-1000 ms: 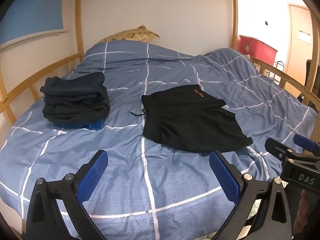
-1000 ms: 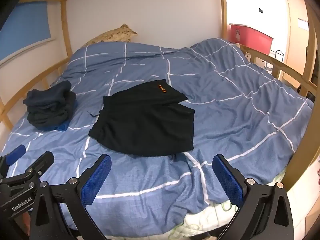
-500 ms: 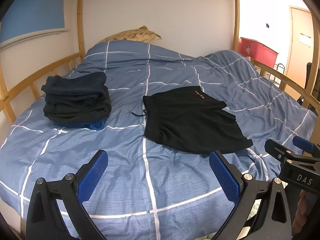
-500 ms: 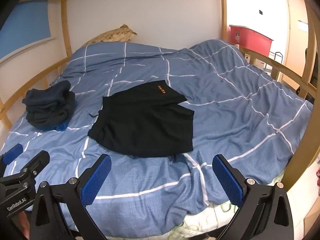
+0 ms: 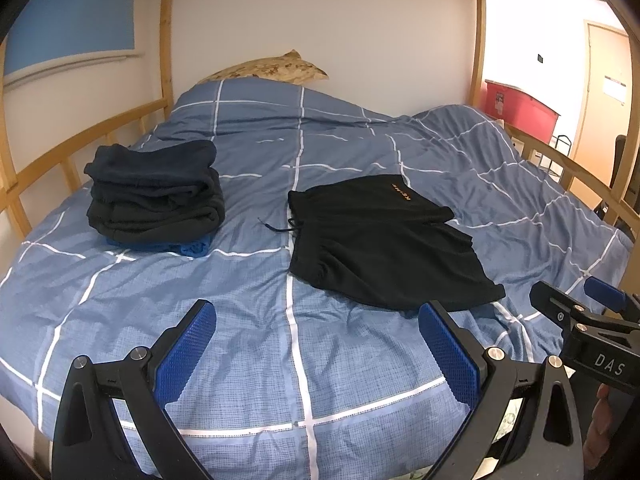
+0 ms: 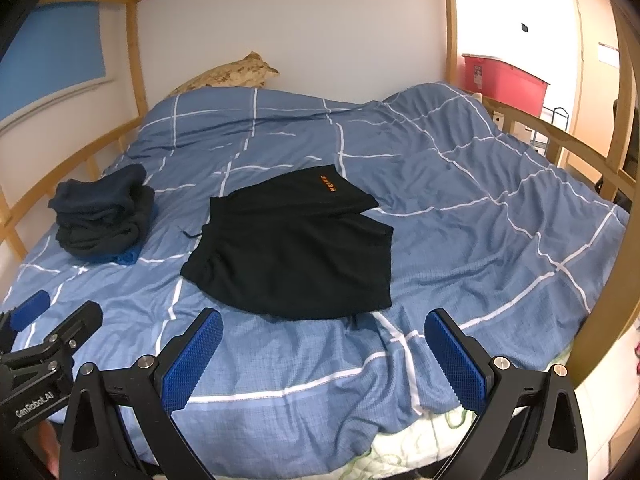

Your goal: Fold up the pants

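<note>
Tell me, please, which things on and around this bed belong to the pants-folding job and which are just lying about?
For the job:
- black shorts, spread on the duvet
- left gripper and right gripper, jaws open

Lying about:
- stack of folded dark clothes
- pillow
- red storage bin

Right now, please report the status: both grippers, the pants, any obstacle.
Left gripper open, empty; right gripper open, empty. Black shorts with orange lettering lie untouched on blue checked duvet. Stack of dark folded clothes stands apart; nothing blocks.
</note>
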